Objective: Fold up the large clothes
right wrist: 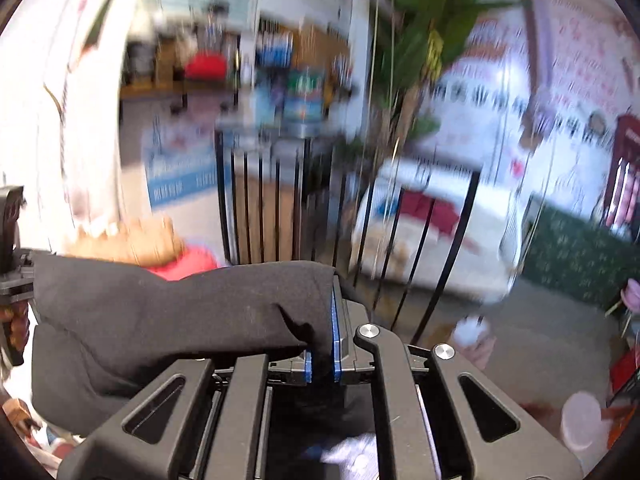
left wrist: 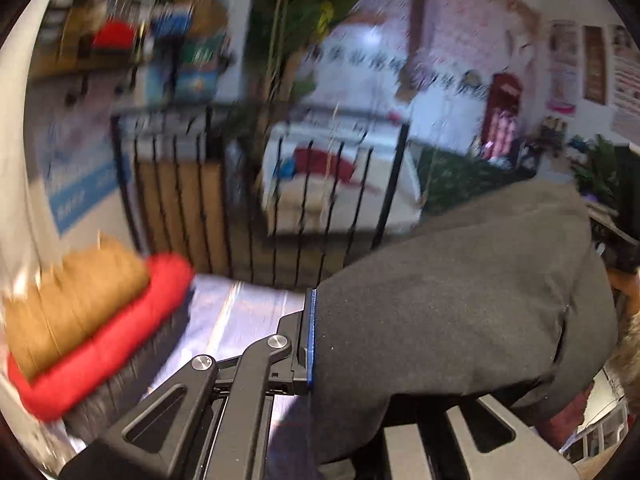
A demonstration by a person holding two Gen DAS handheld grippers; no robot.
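Note:
A dark grey garment (left wrist: 460, 304) hangs in the air, held at both ends. My left gripper (left wrist: 314, 336) is shut on its edge; the cloth drapes to the right and hides the right finger. In the right wrist view my right gripper (right wrist: 326, 332) is shut on the same garment (right wrist: 160, 320), which stretches left toward the other gripper's body at the left edge. A stack of folded clothes, brown (left wrist: 72, 304) on red (left wrist: 108, 344), lies on the pale table (left wrist: 240, 312) at the left.
A black metal railing (left wrist: 248, 200) stands behind the table, with a plant (right wrist: 424, 24), shelves and a white-and-red bed-like piece (left wrist: 340, 176) beyond. Both views are blurred by motion. The folded stack also shows in the right wrist view (right wrist: 176, 260).

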